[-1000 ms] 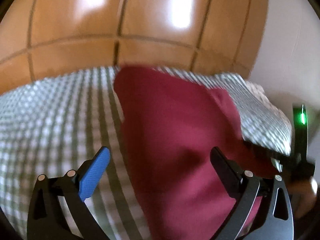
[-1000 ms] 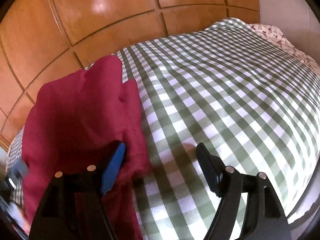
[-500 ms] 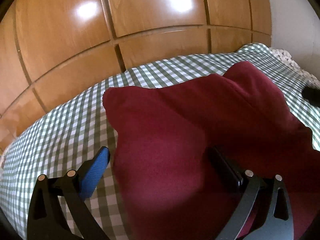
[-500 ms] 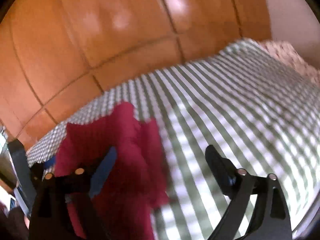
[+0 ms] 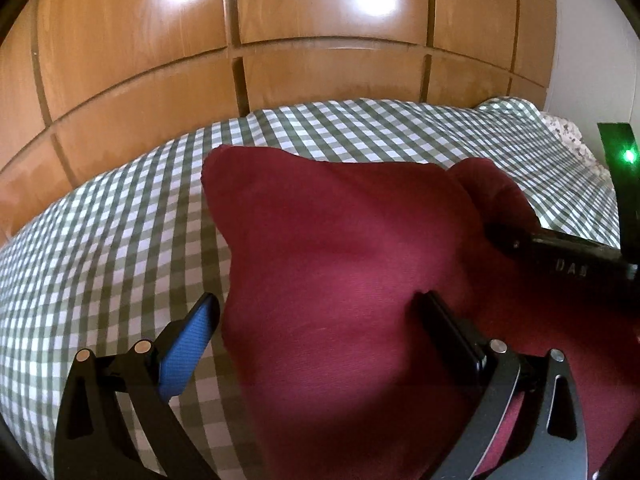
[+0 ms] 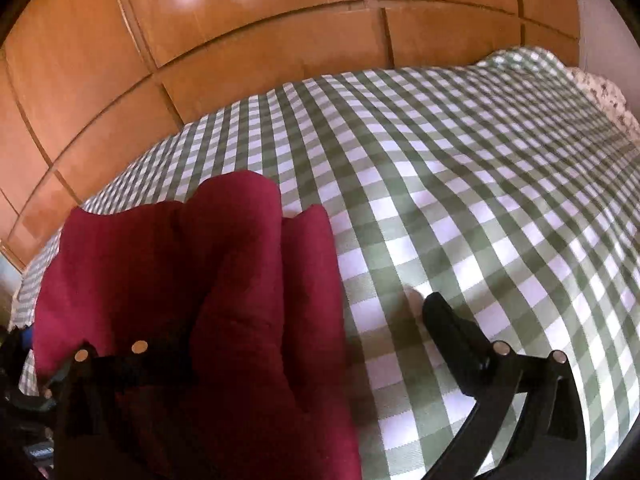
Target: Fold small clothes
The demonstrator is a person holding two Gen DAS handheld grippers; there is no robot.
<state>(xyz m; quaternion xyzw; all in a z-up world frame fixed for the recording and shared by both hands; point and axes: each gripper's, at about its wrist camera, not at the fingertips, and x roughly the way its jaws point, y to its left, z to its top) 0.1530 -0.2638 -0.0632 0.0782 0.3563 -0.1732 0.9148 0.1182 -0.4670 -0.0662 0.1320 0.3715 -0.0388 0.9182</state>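
A dark red garment (image 5: 352, 264) lies bunched on a green-and-white checked bedspread (image 5: 120, 240). My left gripper (image 5: 316, 320) is open; its left edge lies between the blue finger (image 5: 188, 340) and the black finger (image 5: 448, 332), which rests on the cloth. The right gripper's body (image 5: 560, 248) reaches in over the garment's right side. In the right wrist view the garment (image 6: 200, 288) lies at the lower left, with a fold covering the left finger. My right gripper (image 6: 312, 340) is open, its right finger (image 6: 452, 332) over bare bedspread (image 6: 480, 200).
A glossy wooden wardrobe (image 5: 280, 40) stands close behind the bed. A floral pillow (image 6: 600, 92) lies at the far right by a white wall (image 5: 592, 40). The bedspread stretches wide to the right of the garment.
Both grippers stayed open. The views swung and steadied; the garment settled lower on the bed, and the right gripper came in over its right side, a fold now covering its left finger.
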